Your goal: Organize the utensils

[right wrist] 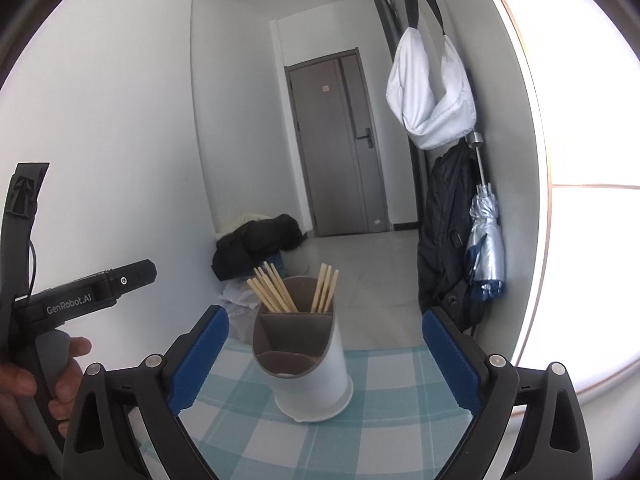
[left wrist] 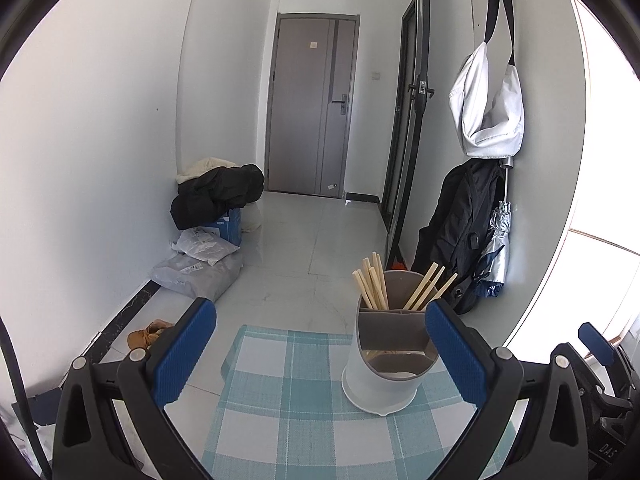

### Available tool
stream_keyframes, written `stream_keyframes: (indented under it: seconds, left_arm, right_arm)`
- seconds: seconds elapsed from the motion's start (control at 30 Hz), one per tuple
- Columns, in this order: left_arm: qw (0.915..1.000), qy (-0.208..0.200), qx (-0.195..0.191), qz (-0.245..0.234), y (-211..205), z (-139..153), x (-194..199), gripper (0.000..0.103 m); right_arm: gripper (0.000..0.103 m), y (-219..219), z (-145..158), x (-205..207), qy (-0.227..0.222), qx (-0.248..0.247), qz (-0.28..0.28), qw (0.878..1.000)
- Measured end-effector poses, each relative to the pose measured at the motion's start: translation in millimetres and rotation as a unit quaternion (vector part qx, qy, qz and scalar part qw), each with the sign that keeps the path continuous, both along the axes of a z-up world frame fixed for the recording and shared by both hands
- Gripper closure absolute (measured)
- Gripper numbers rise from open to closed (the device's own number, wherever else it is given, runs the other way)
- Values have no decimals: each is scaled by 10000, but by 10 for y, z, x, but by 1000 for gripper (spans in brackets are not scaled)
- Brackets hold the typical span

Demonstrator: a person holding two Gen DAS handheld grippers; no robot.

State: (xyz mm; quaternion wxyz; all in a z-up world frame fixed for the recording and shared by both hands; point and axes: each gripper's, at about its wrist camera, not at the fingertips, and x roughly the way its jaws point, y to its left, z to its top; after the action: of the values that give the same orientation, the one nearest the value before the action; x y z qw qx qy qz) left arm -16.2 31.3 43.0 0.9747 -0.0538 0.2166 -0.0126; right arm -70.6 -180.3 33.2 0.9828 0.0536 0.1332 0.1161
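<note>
chopsticks (left wrist: 374,284) stand in the holder (left wrist: 386,360) on my table (left wrist: 280,420); left claw (left wrist: 320,356) and right claw (right wrist: 324,356) both gape wide, empty.

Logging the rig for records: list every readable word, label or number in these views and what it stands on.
"GenRobot.AI": on the left gripper's body, seen from the right wrist view.
"DAS": partial letters on the black device at the lower right, cut off.
Door sticker: too small to read.
Parcel labels: blurred.
</note>
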Motion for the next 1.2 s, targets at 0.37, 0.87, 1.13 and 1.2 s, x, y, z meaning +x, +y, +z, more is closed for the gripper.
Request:
stream_keyframes:
  seconds: [0.37,0.87,1.13,1.2]
  left_arm:
    - [10000,72,16,-41,-29,-37,-6,1]
    - [9998,151,16,-94,-38,-43,7,1]
    - [9998,142,6,-101,-34,-43,-5,1]
    - [9999,136,18,-85,-39,-42,-6,1]
  right_arm:
    - [3,-2,-26,-8,21,11,-19,10000]
    - [3,-57,-62,17,143,163,-16,9998]
    - [3,-69,-63,-1,108,171,-90,9998]
    - [3,-61,-64,-8,102,170,-97,9998]
